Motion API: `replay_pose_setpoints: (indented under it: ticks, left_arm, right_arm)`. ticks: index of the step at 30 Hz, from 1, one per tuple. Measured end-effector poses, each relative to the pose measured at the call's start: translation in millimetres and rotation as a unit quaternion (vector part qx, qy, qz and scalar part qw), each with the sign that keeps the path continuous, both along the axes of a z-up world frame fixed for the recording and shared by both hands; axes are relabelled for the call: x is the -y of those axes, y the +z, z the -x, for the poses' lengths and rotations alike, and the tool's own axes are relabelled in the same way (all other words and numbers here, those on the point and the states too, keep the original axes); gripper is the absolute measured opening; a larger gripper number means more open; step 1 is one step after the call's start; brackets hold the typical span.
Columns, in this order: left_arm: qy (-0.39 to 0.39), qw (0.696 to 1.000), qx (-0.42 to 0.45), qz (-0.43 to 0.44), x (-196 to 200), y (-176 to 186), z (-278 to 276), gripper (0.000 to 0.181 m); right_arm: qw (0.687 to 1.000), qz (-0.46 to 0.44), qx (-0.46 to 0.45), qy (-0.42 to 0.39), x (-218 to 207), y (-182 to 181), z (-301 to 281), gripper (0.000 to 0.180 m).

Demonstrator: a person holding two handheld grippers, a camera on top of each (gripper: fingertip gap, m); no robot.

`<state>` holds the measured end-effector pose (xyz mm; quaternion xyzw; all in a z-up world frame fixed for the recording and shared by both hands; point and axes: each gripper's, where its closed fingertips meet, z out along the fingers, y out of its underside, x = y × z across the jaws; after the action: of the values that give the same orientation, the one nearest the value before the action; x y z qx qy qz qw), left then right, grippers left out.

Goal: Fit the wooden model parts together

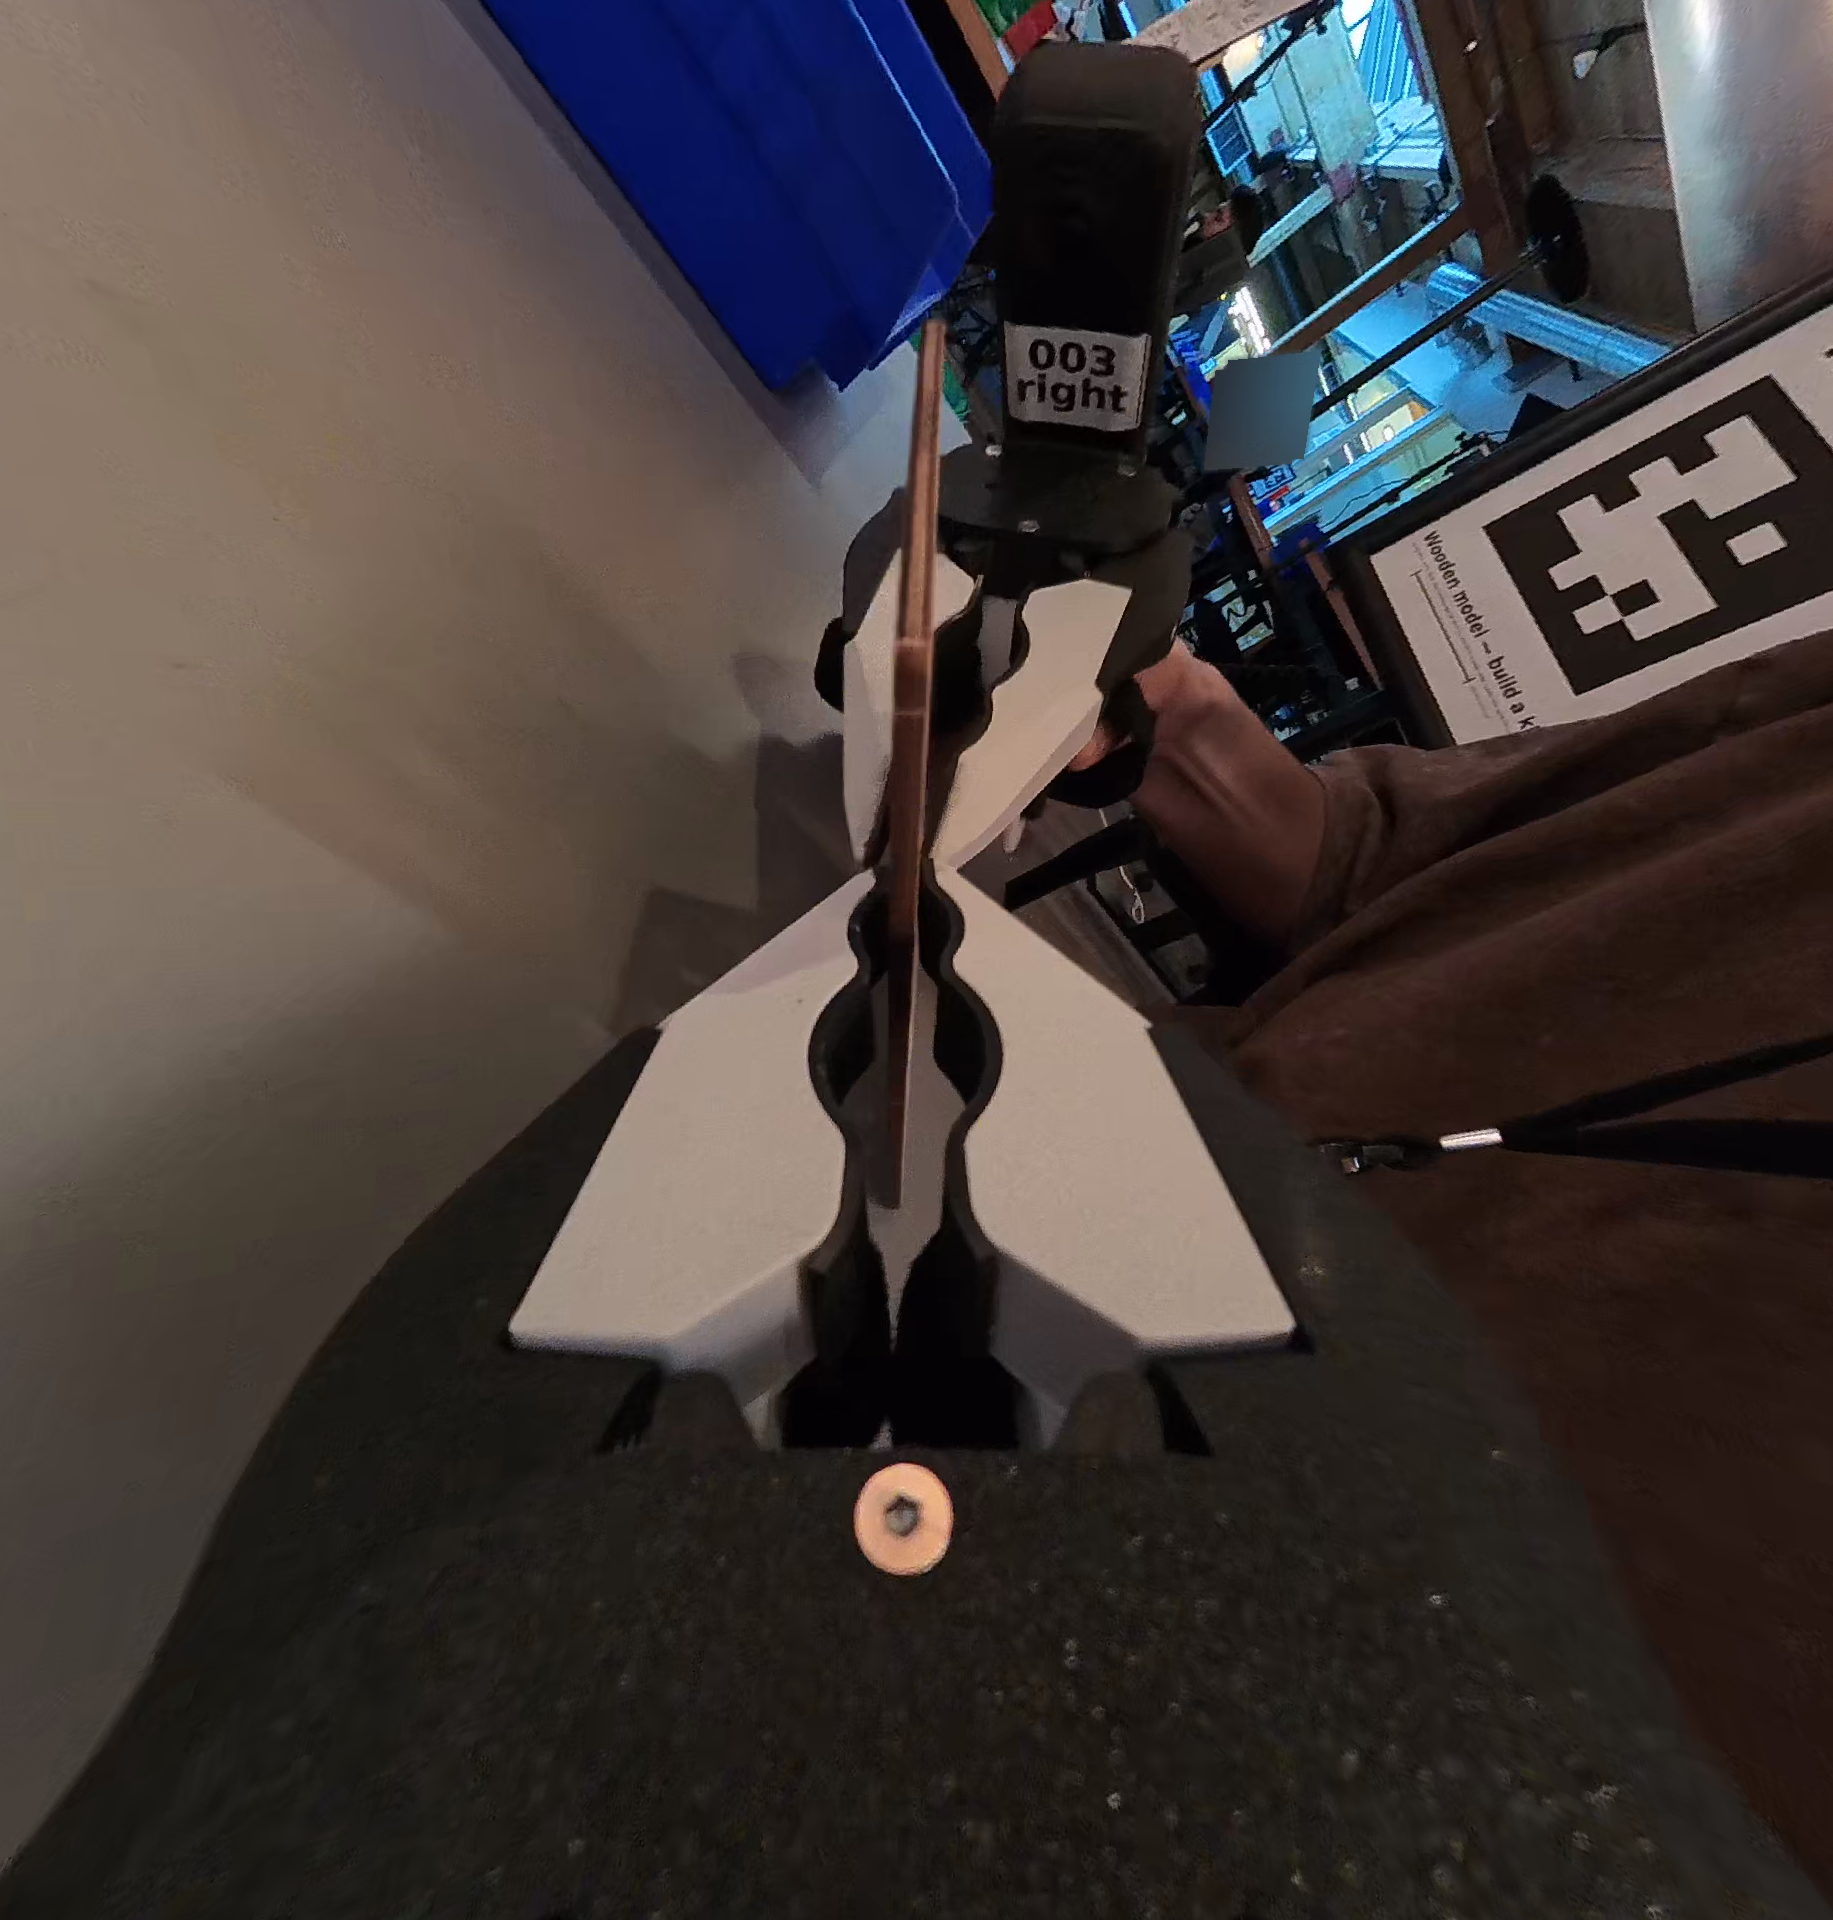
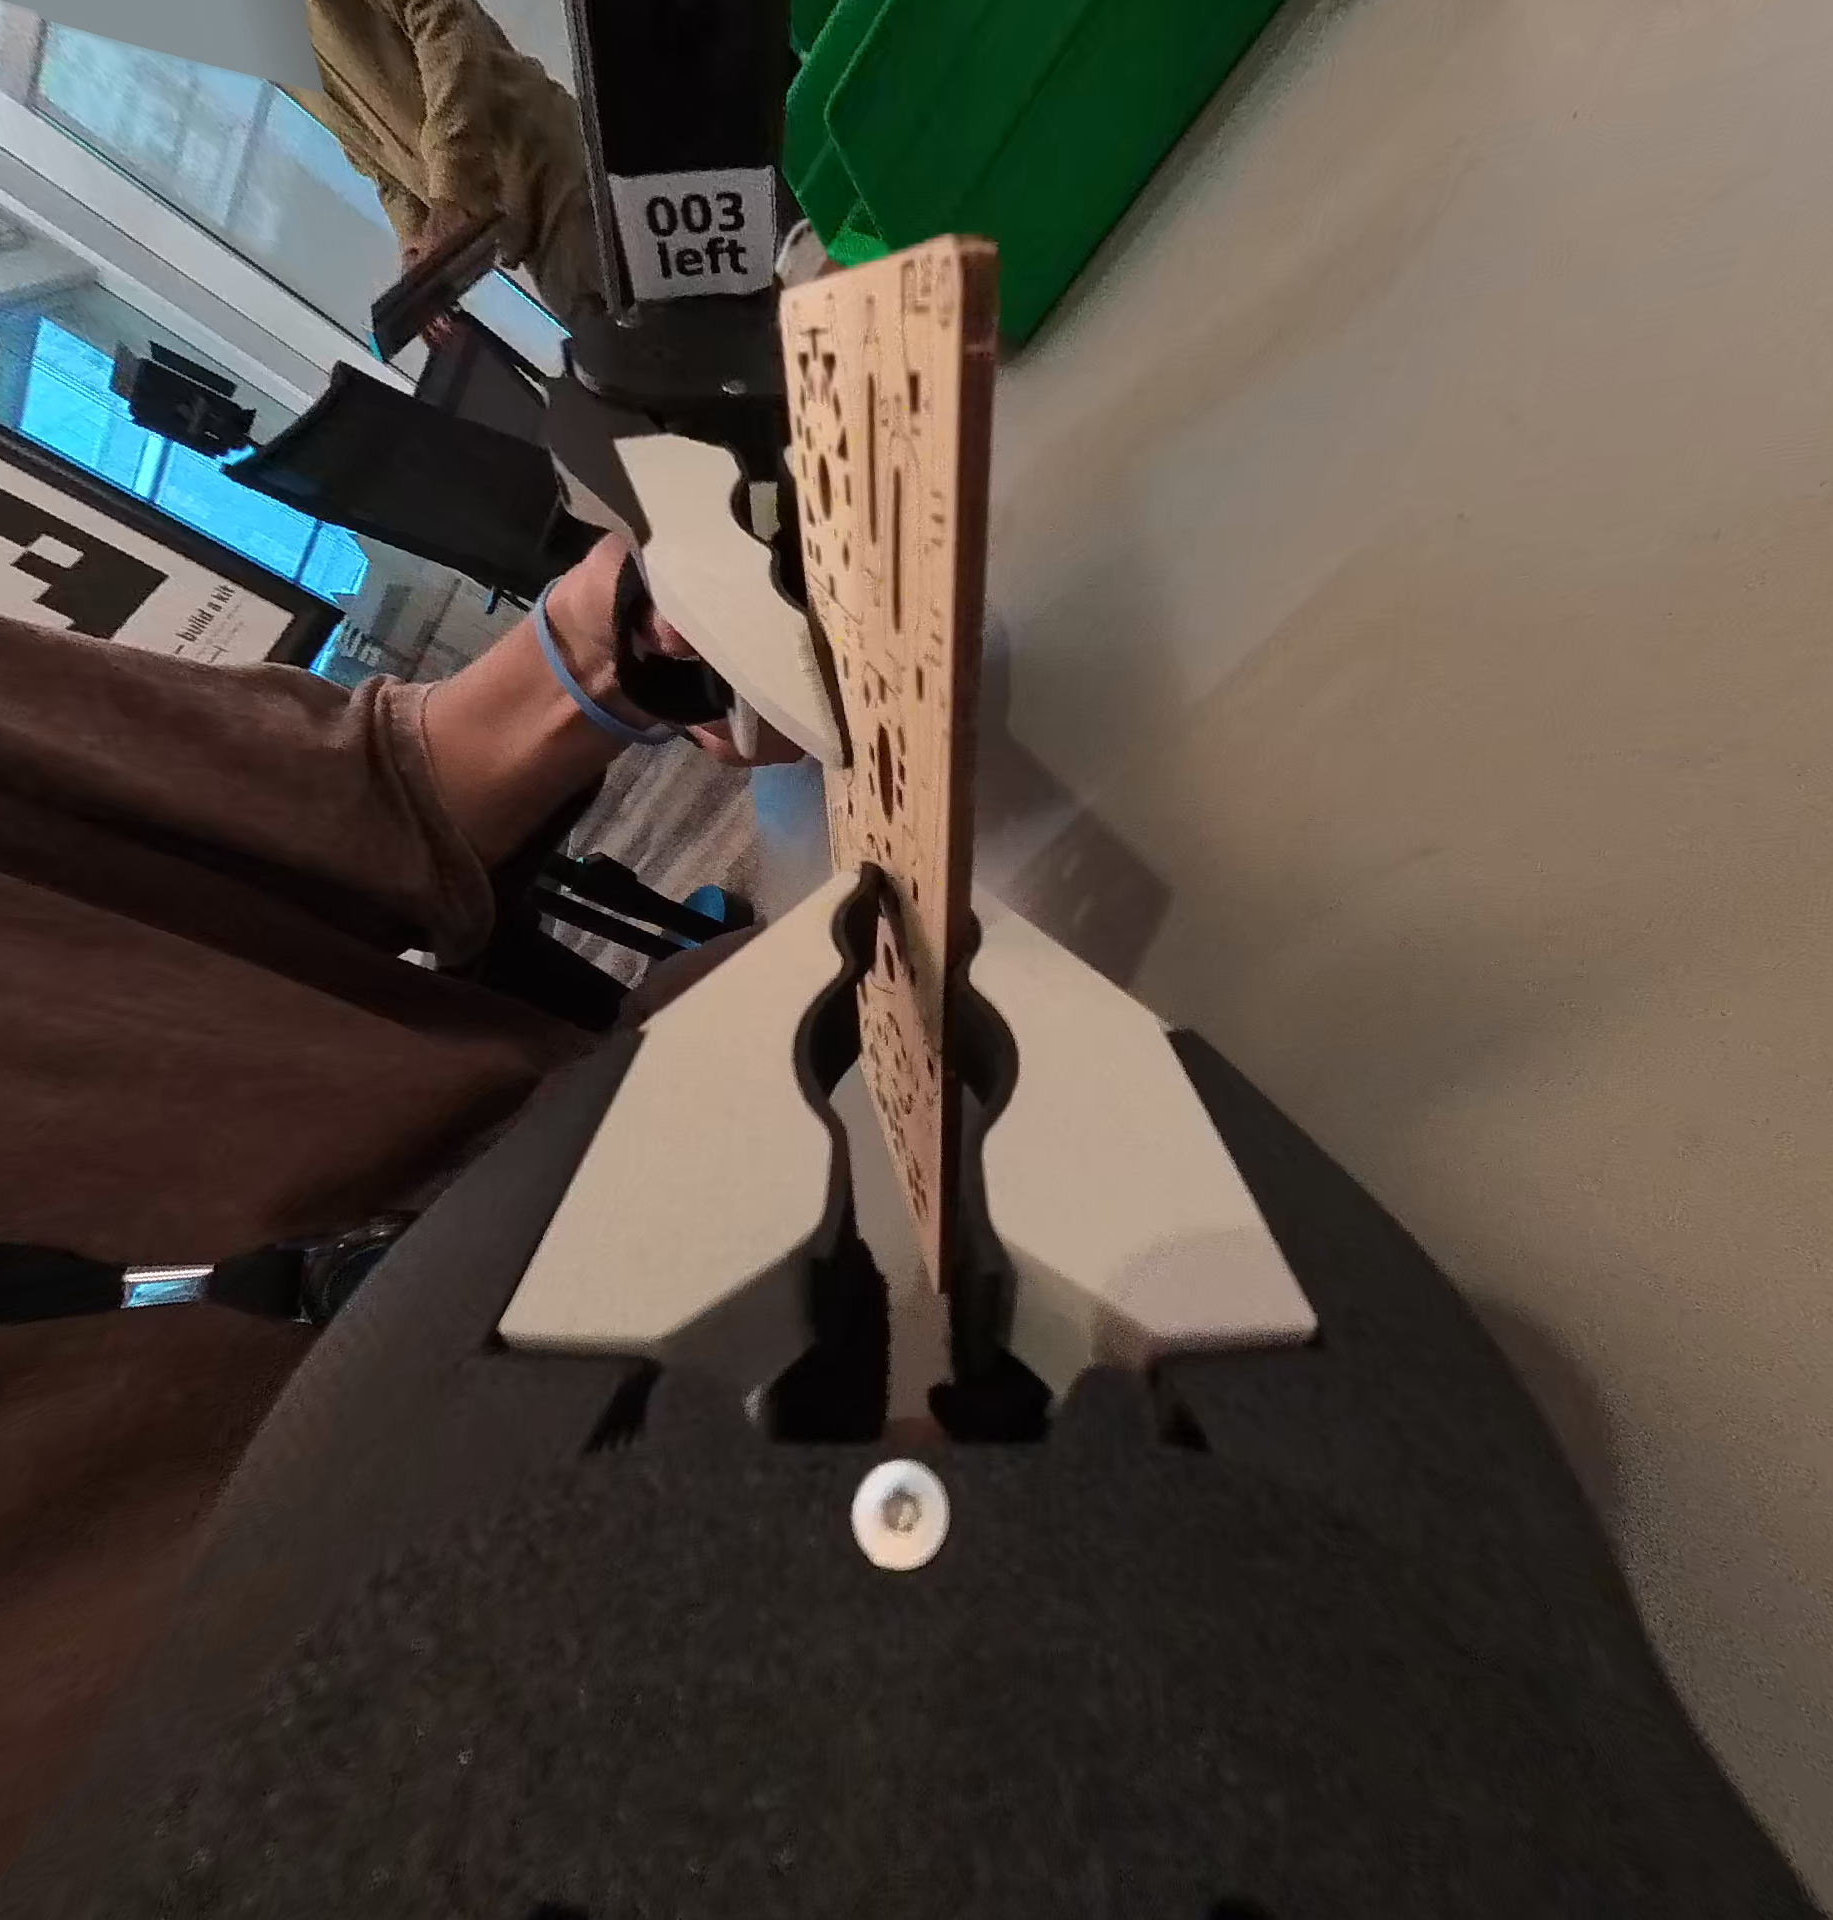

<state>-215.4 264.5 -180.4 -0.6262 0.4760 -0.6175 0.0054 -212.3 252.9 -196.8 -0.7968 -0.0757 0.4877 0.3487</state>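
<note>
A thin wooden sheet (image 2: 917,499) of laser-cut model parts is held on edge above the pale table (image 2: 1463,623). In the left wrist view it shows edge-on (image 1: 917,644). My left gripper (image 1: 910,909) is shut on one end of the sheet. My right gripper (image 2: 917,920) is shut on the opposite end. The two grippers face each other, tips nearly meeting. The right gripper (image 1: 922,836) shows straight ahead in the left wrist view. One white finger (image 2: 735,603) of the left gripper shows in the right wrist view; its other finger is hidden behind the sheet.
Blue bins (image 1: 766,156) stand at the table's far side and green bins (image 2: 995,135) at another side. A framed sign with a black-and-white marker (image 1: 1670,520) stands nearby. A person's brown sleeves (image 1: 1514,935) hold both grippers. Another person in a tan jacket (image 2: 455,125) stands behind. My left and right fingertips are right by each other.
</note>
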Motion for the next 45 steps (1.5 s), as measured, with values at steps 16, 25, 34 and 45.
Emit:
replay_pose_setpoints:
  ticks: [16,25,34,45]
  left_arm:
    - [0.015,1.0,-0.012,-0.009,-4,-5,-2,0.001]
    - [0.012,1.0,0.001,0.01,-5,2,-2,0.001]
    - [0.02,0.999,0.008,0.045,-4,5,-10,0.022]
    - [-0.016,0.998,0.044,0.053,5,19,-2,0.001]
  right_arm:
    - [0.999,0.029,0.021,-0.023,-3,-8,-3,0.014]
    - [0.999,0.01,-0.04,-0.027,-5,7,-2,0.009]
    - [0.994,0.015,-0.098,-0.036,-8,14,-4,0.004]
    - [0.984,0.014,-0.176,0.014,1,29,11,0.003]
